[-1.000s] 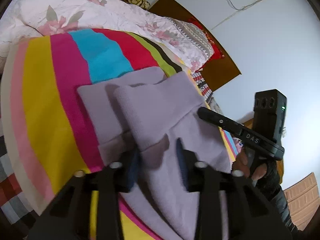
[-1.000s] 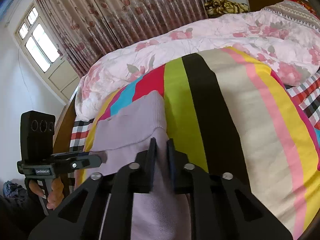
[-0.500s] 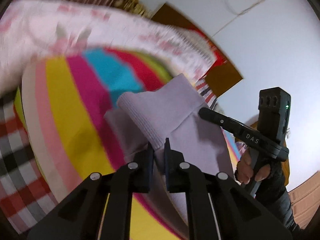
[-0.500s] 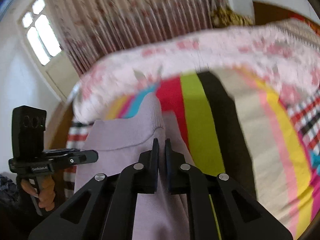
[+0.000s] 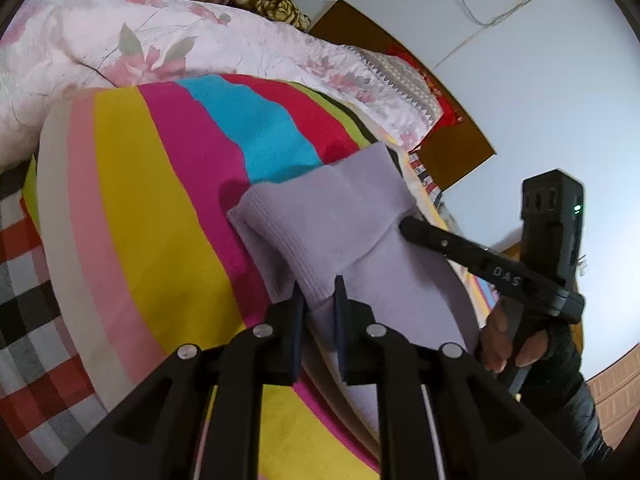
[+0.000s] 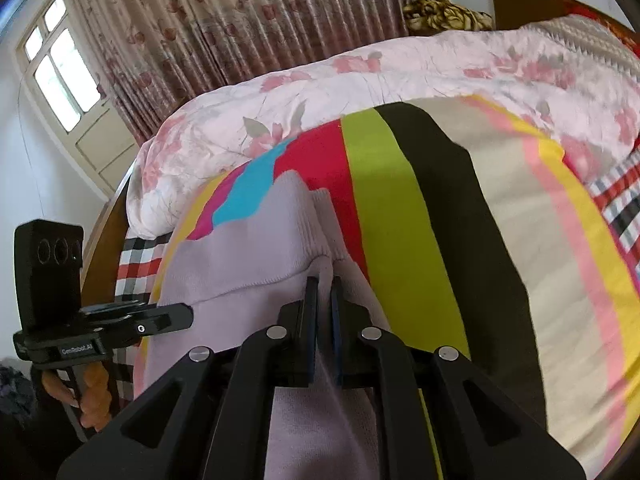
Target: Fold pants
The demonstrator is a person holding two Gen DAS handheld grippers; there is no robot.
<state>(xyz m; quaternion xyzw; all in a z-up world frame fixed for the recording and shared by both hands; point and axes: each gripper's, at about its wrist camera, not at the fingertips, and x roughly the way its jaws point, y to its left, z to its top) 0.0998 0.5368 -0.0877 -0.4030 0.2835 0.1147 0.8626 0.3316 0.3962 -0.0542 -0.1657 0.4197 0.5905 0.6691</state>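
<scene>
The lilac pants (image 5: pixel 340 216) lie on the striped blanket (image 5: pixel 152 208), whose yellow and pink bands beside them are bare. The left gripper (image 5: pixel 319 292), jaws easing apart, and the right gripper (image 6: pixel 324 300), clamped nearly closed, each pinch the pants' ribbed edge. "DAS" marks the right gripper's side, "GenRobot.AI" the left's.

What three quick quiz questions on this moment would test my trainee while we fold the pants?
1. True or false: the left gripper has lilac fabric between its fingers.
2. What does the right gripper pinch? A) the floral quilt B) the pants C) the curtain
3. Fill in: the pants lie on a ______ blanket.

Key: 1 true; 2 B; 3 striped. Both grippers clamp the pants' ribbed edge, though the left one's jaws are opening; the floral quilt lies beyond, untouched.
</scene>
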